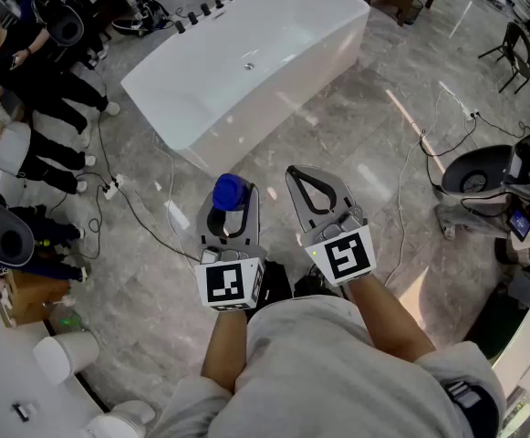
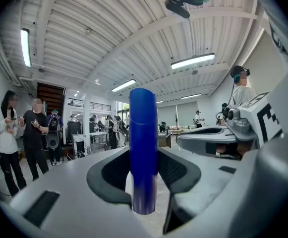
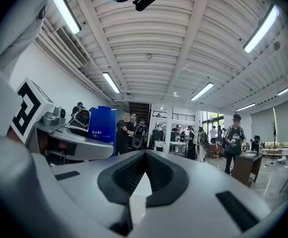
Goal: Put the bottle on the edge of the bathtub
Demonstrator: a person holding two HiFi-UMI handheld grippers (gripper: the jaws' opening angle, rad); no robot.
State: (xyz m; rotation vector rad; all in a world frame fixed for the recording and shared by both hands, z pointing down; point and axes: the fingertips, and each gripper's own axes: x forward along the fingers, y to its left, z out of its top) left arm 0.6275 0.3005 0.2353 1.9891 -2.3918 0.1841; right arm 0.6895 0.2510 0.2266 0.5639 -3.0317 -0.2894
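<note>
A blue bottle (image 1: 229, 190) stands upright between the jaws of my left gripper (image 1: 232, 201), which is shut on it over the marble floor. In the left gripper view the bottle (image 2: 143, 152) rises as a tall blue column, pinched between the dark pads of the left gripper (image 2: 144, 185). My right gripper (image 1: 295, 173) is held beside it on the right, its jaws shut and empty. The right gripper view shows the right gripper (image 3: 144, 158) with its tips together, and the bottle (image 3: 102, 125) off to the left. The white bathtub (image 1: 274, 108) stands ahead of both grippers, some way off.
Black taps (image 1: 205, 7) line the tub's far left end. People (image 1: 27, 80) stand at the left, with cables (image 1: 128, 199) trailing over the floor. Wheeled equipment (image 1: 474, 176) sits at the right. A white counter with rolls (image 1: 64, 354) is at lower left.
</note>
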